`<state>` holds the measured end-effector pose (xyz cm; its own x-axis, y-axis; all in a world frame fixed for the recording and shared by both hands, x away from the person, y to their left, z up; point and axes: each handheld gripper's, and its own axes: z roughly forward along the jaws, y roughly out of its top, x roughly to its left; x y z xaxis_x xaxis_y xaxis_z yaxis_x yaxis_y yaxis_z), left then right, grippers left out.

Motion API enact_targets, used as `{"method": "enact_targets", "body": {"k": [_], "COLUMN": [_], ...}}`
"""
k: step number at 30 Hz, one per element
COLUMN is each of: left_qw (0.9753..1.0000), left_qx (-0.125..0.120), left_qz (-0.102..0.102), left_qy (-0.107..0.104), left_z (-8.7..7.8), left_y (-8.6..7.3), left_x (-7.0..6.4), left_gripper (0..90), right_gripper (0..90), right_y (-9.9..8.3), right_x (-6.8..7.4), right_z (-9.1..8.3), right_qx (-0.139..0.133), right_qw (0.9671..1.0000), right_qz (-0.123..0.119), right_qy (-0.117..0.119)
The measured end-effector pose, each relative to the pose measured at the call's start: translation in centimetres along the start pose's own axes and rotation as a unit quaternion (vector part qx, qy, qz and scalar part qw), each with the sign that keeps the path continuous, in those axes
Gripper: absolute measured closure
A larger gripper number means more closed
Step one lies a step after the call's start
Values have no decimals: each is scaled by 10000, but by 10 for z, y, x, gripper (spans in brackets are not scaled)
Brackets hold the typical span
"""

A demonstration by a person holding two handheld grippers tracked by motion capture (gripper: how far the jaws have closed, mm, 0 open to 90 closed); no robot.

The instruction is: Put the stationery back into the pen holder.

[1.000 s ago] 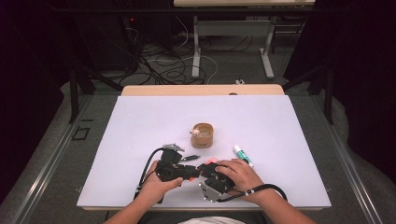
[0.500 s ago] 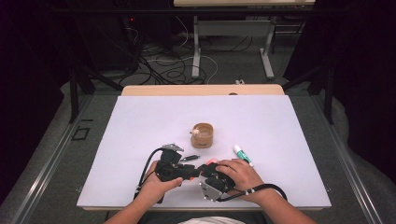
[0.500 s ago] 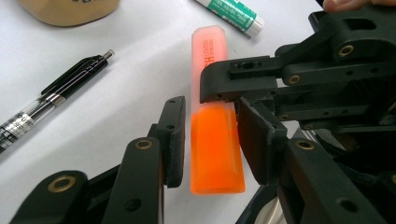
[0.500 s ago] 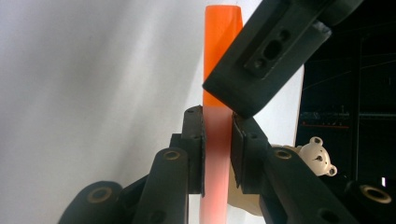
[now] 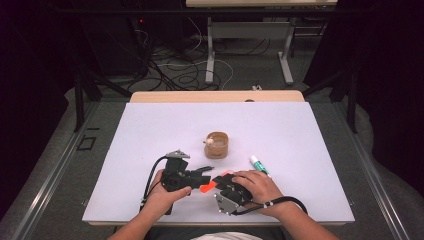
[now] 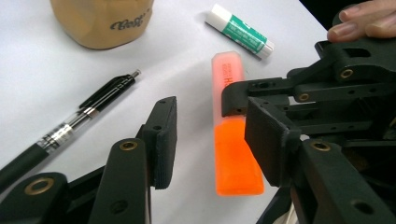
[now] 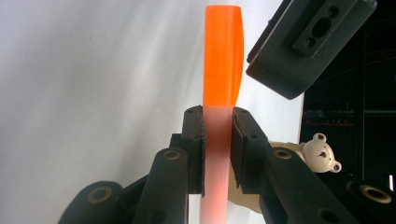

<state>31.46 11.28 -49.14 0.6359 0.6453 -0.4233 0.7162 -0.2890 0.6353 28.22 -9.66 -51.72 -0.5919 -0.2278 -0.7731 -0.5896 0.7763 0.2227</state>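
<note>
An orange highlighter (image 5: 207,188) is held just above the white table (image 5: 300,130). My right gripper (image 7: 218,116) is shut on its pale barrel, and the orange cap (image 7: 223,56) sticks out past the jaws. In the high view the right gripper (image 5: 222,181) sits under a hand near the front edge. My left gripper (image 6: 210,135) is open, its jaws standing either side of the highlighter's orange end (image 6: 236,163) without touching it. In the high view the left gripper (image 5: 200,177) points right, toward the right one.
A tan cup (image 5: 216,145) with a small white bear figure (image 7: 322,151) stands at mid-table. A green and white glue stick (image 5: 260,164) lies to its right. A black pen (image 6: 84,121) lies on the table near the left jaw.
The highlighter's orange end has shifted left, toward the left gripper's open jaws. Both hands have hardly moved.
</note>
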Motion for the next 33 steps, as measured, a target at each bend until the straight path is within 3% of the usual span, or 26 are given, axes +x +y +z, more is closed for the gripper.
{"method": "enact_targets", "body": {"k": [2, 15, 18, 24, 29, 33], "left_qw": [10000, 9993, 9987, 9968, 9951, 9933], "left_qx": [-53, -161, -227, -399, -408, -498], "left_qz": [30, 77, 103, 176, 302, 337], "left_qy": [21, 339, 441, 669, 850, 985], "left_z": [0, -3, -4, -6, -9, -12], "left_y": [0, -1, -1, -1, 0, 1], "left_x": [2, 10, 11, 16, 20, 23], "left_gripper": [525, 478, 462, 426, 408, 397], "right_gripper": [775, 775, 775, 774, 774, 774], "right_y": [0, -3, -3, -6, -8, -10], "right_x": [-1, -3, -2, -6, -8, -11], "right_z": [0, -1, -1, -3, -4, -6], "right_qx": [30, -5, -55, -122, -198, -168], "right_qw": [9999, 9998, 9992, 9981, 9955, 9934], "right_qz": [-7, 208, 398, 597, 910, 1124], "right_qy": [103, 45, -83, -54, -178, -144]}}
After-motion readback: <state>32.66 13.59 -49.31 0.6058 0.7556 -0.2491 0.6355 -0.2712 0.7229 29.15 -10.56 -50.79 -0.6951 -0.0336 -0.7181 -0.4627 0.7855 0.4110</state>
